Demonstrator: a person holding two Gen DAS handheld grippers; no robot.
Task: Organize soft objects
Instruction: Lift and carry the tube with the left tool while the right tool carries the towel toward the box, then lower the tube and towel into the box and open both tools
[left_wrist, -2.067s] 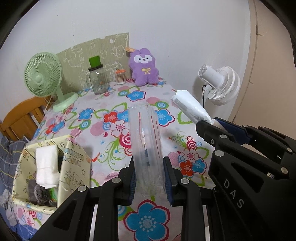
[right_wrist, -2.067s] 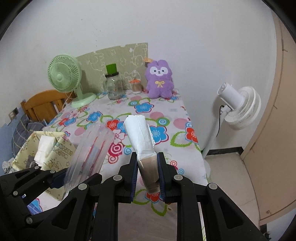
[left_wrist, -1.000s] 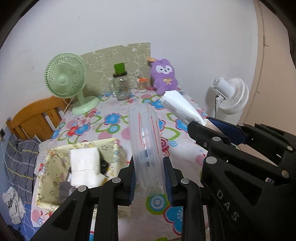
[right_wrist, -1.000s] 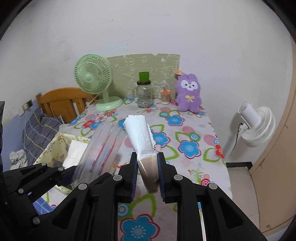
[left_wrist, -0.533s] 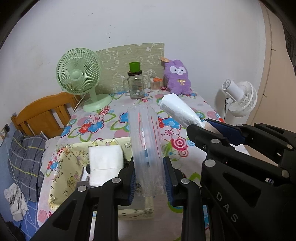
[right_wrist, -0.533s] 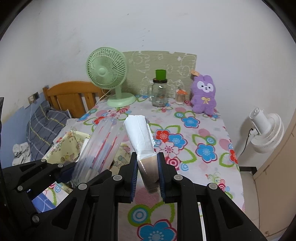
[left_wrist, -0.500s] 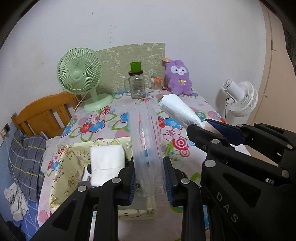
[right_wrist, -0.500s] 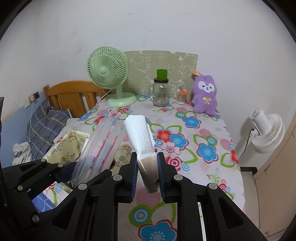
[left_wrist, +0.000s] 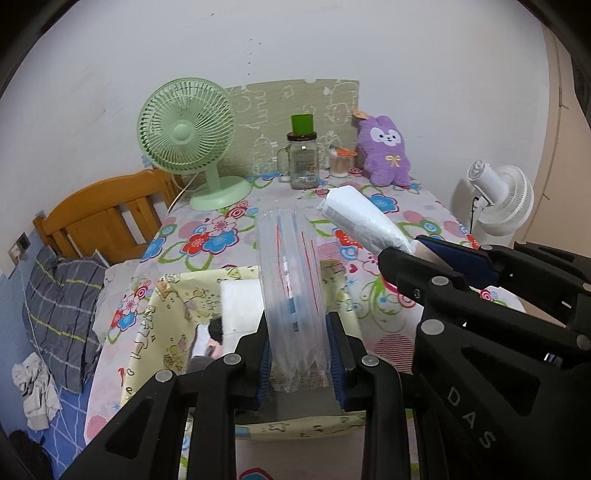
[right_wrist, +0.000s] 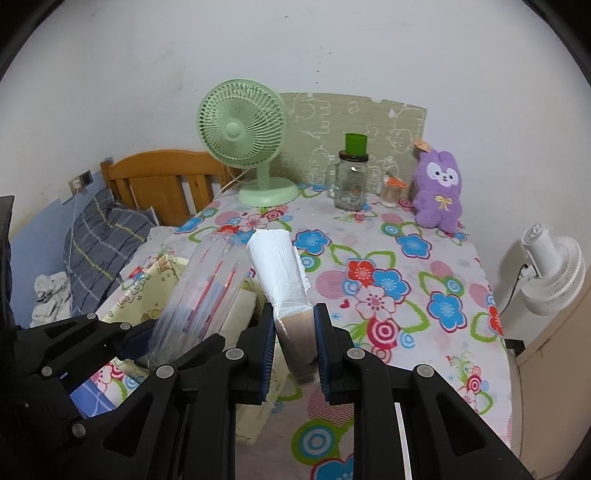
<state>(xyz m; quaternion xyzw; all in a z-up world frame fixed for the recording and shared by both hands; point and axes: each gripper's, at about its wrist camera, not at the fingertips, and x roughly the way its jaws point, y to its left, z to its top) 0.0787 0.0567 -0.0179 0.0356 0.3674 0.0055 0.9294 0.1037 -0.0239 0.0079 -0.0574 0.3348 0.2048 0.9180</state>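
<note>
Gripping a clear plastic bag (left_wrist: 291, 288), the left gripper (left_wrist: 299, 350) holds it above the yellow fabric box (left_wrist: 166, 325). Right gripper (right_wrist: 294, 347) is clamped on a white wrapped roll (right_wrist: 277, 266), just beside, over the floral tablecloth (right_wrist: 406, 288).

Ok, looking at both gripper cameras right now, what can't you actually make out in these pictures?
- Yellow fabric bin, left wrist view: its contents are mostly hidden behind the clear plastic bag and the left gripper.
- White wrapped pack, right wrist view: no readable label; its lower end is hidden in the right gripper.
- Small jar: too small to identify contents.
</note>
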